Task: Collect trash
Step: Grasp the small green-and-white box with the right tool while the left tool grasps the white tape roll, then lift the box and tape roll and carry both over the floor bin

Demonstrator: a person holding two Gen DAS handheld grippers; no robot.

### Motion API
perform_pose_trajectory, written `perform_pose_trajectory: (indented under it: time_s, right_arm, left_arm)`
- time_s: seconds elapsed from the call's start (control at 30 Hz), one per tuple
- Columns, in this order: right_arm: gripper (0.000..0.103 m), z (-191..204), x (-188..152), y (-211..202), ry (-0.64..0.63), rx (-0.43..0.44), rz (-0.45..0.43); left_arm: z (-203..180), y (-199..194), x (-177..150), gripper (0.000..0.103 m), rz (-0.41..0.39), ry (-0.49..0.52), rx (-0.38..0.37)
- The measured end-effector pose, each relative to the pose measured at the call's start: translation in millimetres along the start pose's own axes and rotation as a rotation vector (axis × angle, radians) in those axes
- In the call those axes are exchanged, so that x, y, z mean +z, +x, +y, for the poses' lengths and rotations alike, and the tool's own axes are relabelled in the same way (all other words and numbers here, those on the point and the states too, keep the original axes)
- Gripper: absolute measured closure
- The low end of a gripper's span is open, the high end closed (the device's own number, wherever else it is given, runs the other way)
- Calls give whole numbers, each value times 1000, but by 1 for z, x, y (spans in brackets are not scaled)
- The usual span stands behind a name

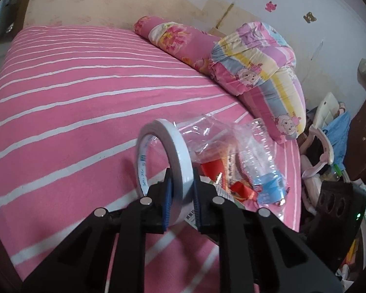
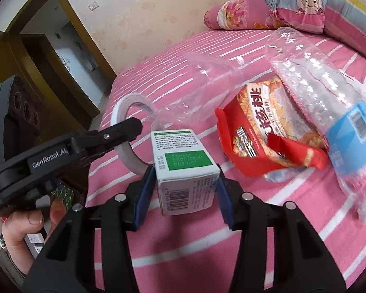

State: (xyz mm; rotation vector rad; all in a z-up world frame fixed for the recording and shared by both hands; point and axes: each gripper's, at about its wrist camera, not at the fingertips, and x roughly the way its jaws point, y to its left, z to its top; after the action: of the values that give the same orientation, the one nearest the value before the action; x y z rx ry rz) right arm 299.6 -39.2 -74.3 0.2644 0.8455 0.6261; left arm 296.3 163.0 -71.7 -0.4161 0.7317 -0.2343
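My left gripper (image 1: 180,183) is shut on a white roll of tape (image 1: 166,151) and holds it upright above the pink striped bed (image 1: 73,97). In the right wrist view the left gripper (image 2: 134,127) still clamps the tape roll (image 2: 127,131). My right gripper (image 2: 185,180) is shut on a small white and green carton box (image 2: 183,168). On the bed beyond lie a red snack bag (image 2: 261,131), a crushed clear plastic bottle with a blue label (image 2: 329,112) and a clear plastic wrapper (image 2: 202,90).
A pink flowered pillow (image 1: 178,39) and a folded cartoon quilt (image 1: 263,73) lie at the head of the bed. Clutter and a plastic chair (image 1: 324,136) stand beside the bed on the right. An open doorway (image 2: 61,48) is at the left.
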Motion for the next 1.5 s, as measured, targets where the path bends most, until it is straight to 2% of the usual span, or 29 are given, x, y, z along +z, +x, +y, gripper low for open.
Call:
perform_pose_trajectory:
  time_s: [0.3, 0.6, 0.83, 1.07, 1.33, 1.43, 1.5]
  right_arm:
    - [54, 11, -25, -53, -11, 4, -34]
    - [54, 22, -48, -92, -35, 4, -65]
    - [54, 21, -64, -131, -2, 11, -109]
    - [54, 12, -81, -209, 55, -7, -192]
    - [54, 11, -100, -287, 44, -4, -255]
    - [54, 7, -109, -318, 34, -26, -288]
    - [54, 3, -117, -341, 9, -70, -304]
  left_arm:
    - [-21, -45, -27, 89, -64, -49, -23]
    - [-46, -96, -74, 89, -125, -123, -69]
    - [-77, -121, -85, 89, -167, -112, -116]
    - [-120, -150, -105, 89, -179, -108, -193]
    - [-183, -184, -128, 89, -186, -63, -300]
    - [-205, -190, -136, 89, -177, -46, -337]
    - [-218, -191, -141, 89, -166, -33, -357]
